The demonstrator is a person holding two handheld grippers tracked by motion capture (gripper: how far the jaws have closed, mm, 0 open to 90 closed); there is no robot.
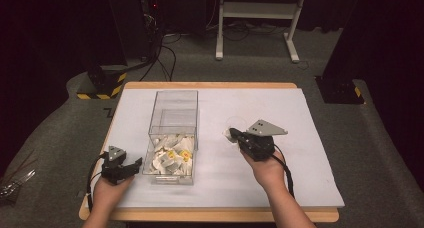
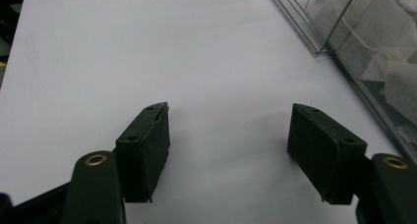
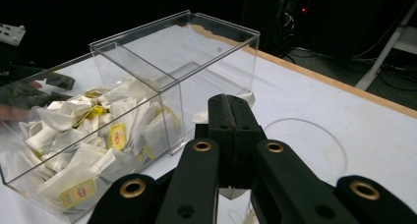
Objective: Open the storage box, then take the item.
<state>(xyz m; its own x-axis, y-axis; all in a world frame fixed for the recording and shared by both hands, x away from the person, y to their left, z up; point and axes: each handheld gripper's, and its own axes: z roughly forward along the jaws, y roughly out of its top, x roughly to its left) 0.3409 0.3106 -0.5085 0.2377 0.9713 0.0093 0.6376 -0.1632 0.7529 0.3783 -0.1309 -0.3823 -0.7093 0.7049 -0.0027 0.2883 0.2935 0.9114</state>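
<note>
White paper tea bag (image 3: 200, 117) sits pinched in the right gripper (image 3: 231, 116) beside the clear plastic 2-compartment box (image 1: 172, 138); left gripper (image 2: 228, 135) gapes empty; far compartment unfilled.

One clear two-compartment plastic box (image 1: 172, 119), many white paper tea bags (image 1: 171, 155), one clear plastic cup (image 3: 309, 144), two black two-jaw grippers (image 1: 131, 168).

A wooden-edged surface (image 1: 210, 85) covered by a white sheet (image 1: 310, 153) stands on grey carpet (image 1: 50, 138) in a dim room. Beyond it, the white legs of a frame (image 1: 257, 18) rest on the floor, with black cables (image 1: 165, 58) trailing nearby. Two dark stands with yellow-and-black striped bases (image 1: 102, 85) flank the far corners. The background is nearly black.
</note>
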